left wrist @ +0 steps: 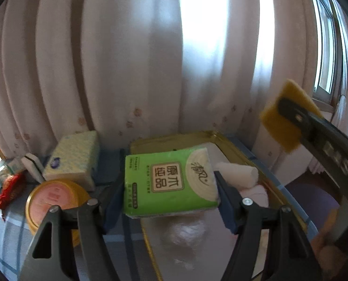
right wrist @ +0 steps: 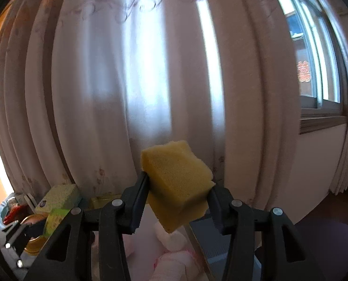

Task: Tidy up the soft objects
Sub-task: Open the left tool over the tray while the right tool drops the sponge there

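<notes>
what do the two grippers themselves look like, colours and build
The left gripper has dark grey plastic linkage arms with triangular cutouts, silver round pivot screws and dark blue finger pads. The right gripper has the same dark linkage, cutouts and silver screws, but its fingers look black. No cables or sleeves show.
</notes>
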The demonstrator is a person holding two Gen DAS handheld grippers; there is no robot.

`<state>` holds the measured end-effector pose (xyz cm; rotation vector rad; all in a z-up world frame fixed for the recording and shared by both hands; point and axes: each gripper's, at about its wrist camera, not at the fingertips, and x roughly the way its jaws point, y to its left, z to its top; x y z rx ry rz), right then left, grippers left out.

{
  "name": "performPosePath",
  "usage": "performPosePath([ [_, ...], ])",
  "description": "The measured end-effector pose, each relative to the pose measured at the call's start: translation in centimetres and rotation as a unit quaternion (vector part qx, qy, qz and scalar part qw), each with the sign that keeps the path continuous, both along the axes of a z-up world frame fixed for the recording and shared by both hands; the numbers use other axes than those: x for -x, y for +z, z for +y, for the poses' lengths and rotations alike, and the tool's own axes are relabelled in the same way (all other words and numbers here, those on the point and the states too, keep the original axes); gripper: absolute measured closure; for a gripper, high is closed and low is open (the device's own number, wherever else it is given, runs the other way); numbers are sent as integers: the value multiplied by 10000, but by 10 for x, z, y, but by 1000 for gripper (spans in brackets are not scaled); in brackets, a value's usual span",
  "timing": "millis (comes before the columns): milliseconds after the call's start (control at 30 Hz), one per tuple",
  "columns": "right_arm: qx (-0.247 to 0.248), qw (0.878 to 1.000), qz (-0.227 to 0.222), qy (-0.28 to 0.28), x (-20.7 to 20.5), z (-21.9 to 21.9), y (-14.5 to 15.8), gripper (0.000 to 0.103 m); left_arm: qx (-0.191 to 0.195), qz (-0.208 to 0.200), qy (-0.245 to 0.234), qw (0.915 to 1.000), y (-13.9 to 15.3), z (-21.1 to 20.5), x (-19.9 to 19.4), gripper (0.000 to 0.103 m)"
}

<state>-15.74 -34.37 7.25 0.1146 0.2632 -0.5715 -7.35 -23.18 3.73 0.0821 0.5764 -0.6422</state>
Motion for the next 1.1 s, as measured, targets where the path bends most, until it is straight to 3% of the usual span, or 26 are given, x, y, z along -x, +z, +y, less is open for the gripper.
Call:
performPosePath([
  [467,-563,9896,1224,500,-77,-29,-6,53,-407,711,-220,9964,-17,-29,-21,33],
  [800,-594,9769,1969,572,-110,-32,-22,53,-928,859,-184,9918,-23,-44,-29,33],
  [867,-787,9744,1970,745,-114,-36,-26,51,-993,869,-159,9911,-23,-46,-31,31],
  [1000,-1380,9661,1937,1006,-114,-48,-35,30,-1013,789,-81,9917,-18,-45,-31,6],
  [1100,-1618,9686,1562,1059,-96,-55,-30,30,-976,590,-37,9935,-14,-44,-27,1],
])
